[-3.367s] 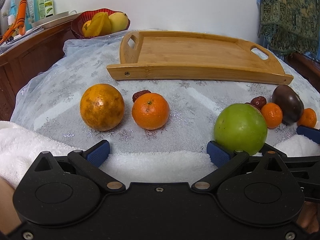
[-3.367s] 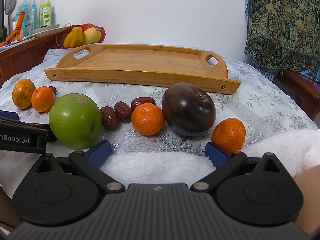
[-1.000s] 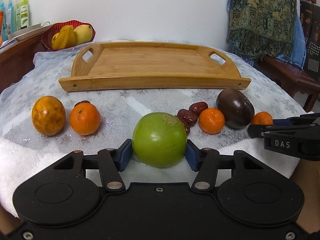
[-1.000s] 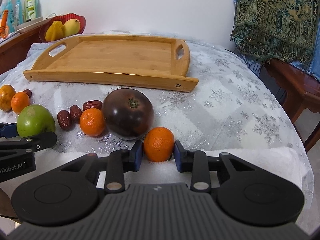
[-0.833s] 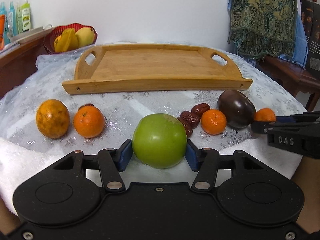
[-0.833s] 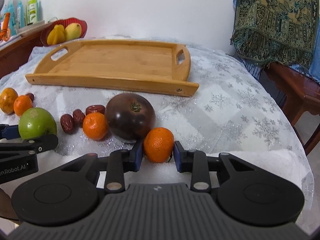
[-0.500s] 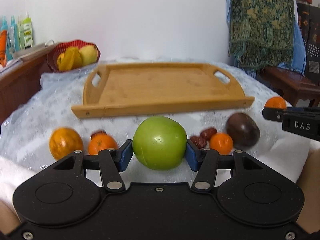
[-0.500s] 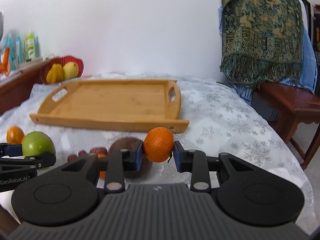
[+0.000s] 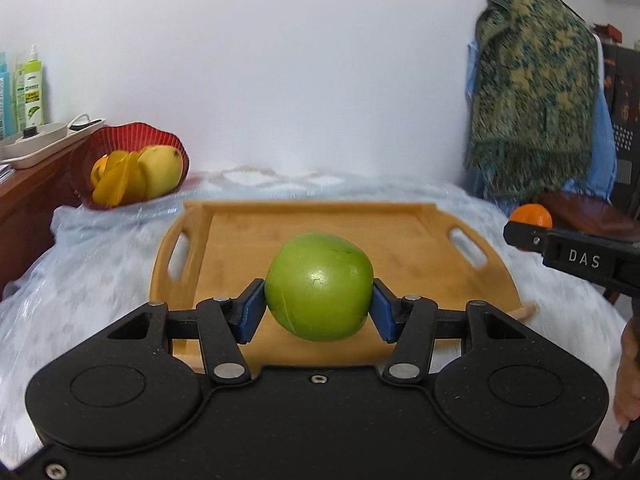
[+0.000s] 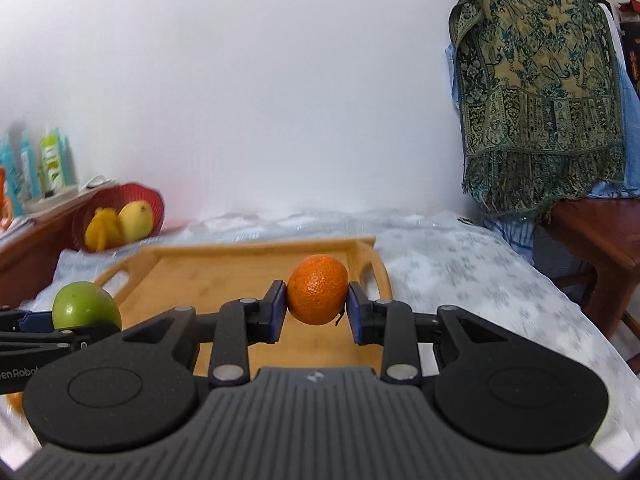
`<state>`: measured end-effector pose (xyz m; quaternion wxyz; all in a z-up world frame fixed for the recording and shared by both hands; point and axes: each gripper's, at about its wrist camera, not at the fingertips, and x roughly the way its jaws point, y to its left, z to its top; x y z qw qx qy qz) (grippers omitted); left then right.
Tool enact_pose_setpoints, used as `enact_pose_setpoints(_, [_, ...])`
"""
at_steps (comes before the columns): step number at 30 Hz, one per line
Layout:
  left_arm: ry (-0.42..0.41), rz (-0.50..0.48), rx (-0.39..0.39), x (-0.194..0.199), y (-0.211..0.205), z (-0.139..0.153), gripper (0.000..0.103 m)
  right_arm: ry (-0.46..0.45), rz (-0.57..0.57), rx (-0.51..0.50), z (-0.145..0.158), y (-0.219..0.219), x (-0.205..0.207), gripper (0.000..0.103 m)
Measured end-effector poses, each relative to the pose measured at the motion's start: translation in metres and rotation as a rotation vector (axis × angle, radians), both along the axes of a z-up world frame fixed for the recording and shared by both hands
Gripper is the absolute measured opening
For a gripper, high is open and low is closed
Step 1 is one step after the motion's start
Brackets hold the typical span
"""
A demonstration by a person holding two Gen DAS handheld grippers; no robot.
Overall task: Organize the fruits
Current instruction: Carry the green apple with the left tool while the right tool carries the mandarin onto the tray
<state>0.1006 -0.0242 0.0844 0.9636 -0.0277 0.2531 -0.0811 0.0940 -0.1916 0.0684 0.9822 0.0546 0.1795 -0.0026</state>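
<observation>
A round green apple (image 9: 319, 286) is clamped between the blue pads of the left gripper (image 9: 319, 312) and held in the air above the empty rectangular bamboo tray with cut-out handles (image 9: 416, 248). A small orange mandarin (image 10: 317, 289) is pinched likewise by the right gripper (image 10: 316, 312), over the tray's right end. The carrying step appears under way; next, each fruit would need lowering onto the tray floor, spaced apart, before being let go.
</observation>
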Motion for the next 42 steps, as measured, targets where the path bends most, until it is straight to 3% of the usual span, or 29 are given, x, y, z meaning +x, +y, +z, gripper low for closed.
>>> enact_pose_setpoints(8, [0.045, -0.036, -0.125, 0.102, 0.007, 0.014, 0.052, 0.062, 0.004, 0.081, 0.008, -0.004, 0.089, 0.037])
enact_pose_setpoints(16, [0.075, -0.016, -0.119, 0.16, 0.006, -0.007, 0.052, 0.141, -0.034, 0.128, -0.009, -0.012, 0.143, 0.037])
enact_pose_setpoints(23, [0.147, 0.001, -0.131, 0.176, 0.006, -0.032, 0.052, 0.19, -0.021, 0.158, -0.021, -0.014, 0.168, 0.037])
enact_pose_setpoints(42, [0.18, -0.013, -0.106, 0.183, -0.003, -0.05, 0.052, 0.286, 0.001, 0.139, -0.046, -0.015, 0.182, 0.037])
